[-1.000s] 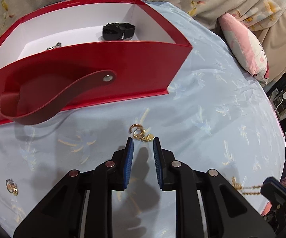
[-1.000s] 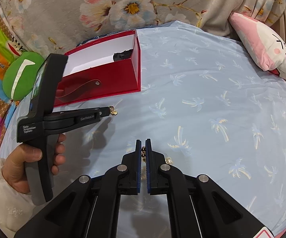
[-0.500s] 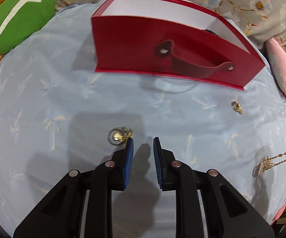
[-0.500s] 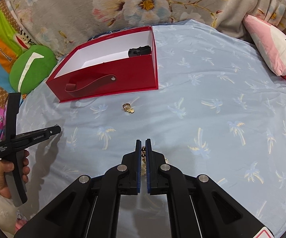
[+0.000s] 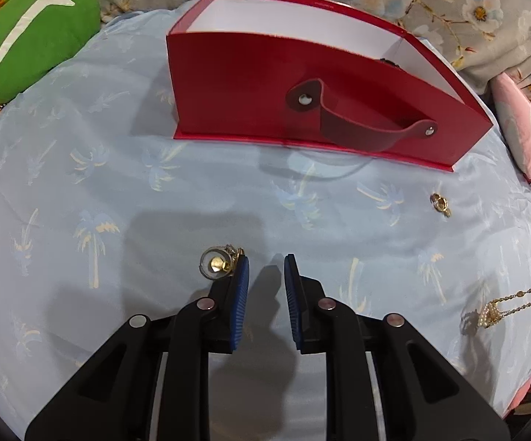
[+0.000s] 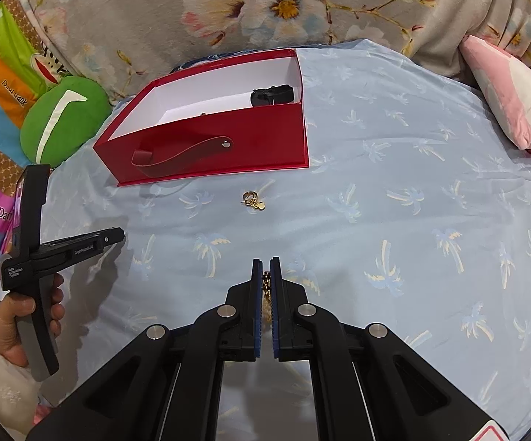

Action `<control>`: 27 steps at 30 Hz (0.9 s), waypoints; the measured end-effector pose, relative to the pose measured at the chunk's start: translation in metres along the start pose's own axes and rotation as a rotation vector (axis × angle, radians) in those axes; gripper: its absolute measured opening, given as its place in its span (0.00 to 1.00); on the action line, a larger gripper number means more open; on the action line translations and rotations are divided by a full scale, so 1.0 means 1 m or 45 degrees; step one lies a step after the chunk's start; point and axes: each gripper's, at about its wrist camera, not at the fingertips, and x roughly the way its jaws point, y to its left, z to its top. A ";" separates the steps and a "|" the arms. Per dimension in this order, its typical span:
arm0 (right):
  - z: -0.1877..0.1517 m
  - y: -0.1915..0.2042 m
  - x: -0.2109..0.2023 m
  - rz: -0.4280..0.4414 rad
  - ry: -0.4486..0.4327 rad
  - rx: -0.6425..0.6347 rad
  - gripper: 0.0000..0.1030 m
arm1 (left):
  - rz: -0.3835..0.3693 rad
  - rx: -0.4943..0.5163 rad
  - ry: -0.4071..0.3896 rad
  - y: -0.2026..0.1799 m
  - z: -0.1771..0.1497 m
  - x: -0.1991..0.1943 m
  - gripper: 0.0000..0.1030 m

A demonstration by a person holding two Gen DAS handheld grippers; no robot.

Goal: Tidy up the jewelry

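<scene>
My left gripper (image 5: 265,268) is open over the pale blue cloth with nothing between its fingers. A small clear ring with gold charms (image 5: 218,264) lies just outside its left finger. My right gripper (image 6: 266,275) is shut on a gold chain (image 6: 266,283), and the left wrist view shows that chain and its pearl cluster (image 5: 491,310) trailing on the cloth at the right edge. A gold earring (image 6: 252,199) (image 5: 441,204) lies in front of the red box (image 6: 210,147) (image 5: 302,73). A hand (image 6: 19,312) holds the left gripper (image 6: 118,236) at far left.
The open red box has a strap handle (image 5: 361,125) on its near wall, with a black item (image 6: 273,95) and a small metal piece inside. A green cushion (image 5: 34,33) lies at back left and a pink plush pillow (image 6: 504,99) at right. Floral fabric runs behind.
My left gripper has swung away from the gold earring by the box to the clear ring further left, then settled. The right gripper still holds the chain and has barely moved.
</scene>
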 end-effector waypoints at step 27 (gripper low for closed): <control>0.005 0.010 0.009 0.014 0.012 -0.013 0.03 | -0.072 -0.013 0.011 0.018 0.003 0.003 0.00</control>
